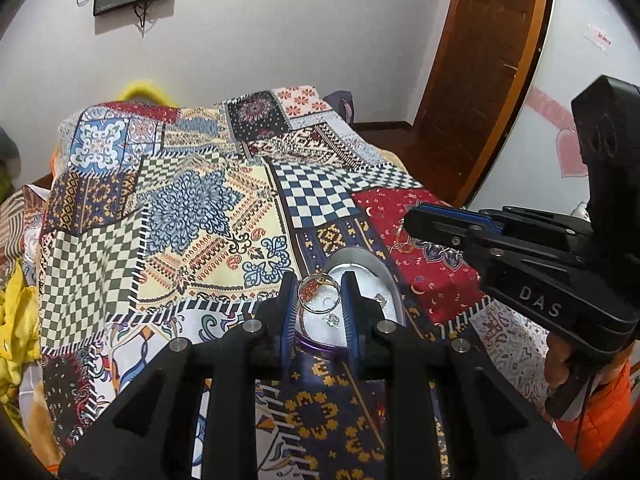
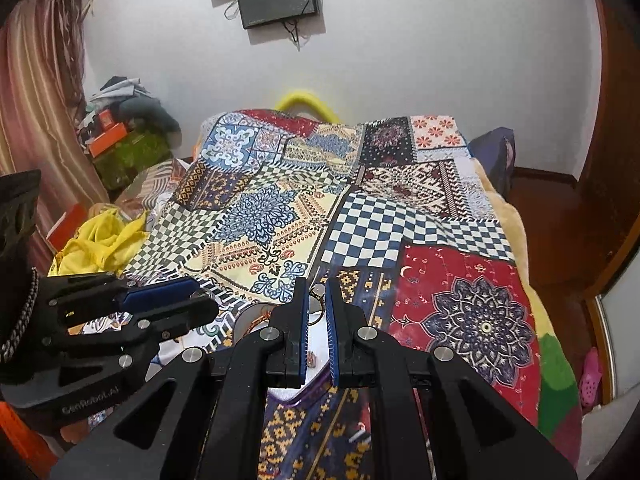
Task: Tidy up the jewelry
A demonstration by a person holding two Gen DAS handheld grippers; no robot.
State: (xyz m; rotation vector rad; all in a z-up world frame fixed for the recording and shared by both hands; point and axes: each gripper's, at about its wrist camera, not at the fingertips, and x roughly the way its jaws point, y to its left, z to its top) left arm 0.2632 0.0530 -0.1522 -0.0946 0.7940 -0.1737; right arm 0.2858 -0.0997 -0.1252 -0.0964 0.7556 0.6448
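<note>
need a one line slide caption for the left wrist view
Left hand-held gripper holds a silver bangle over a jewelry tray on a patchwork bedspread.

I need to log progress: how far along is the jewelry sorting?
Done: a few small pieces already lie in the tray on the quilt. In hand: the left gripper holds a bangle over the tray; the right gripper pinches a ring above it. Left: both need setting down; no other loose jewelry shows.
</note>
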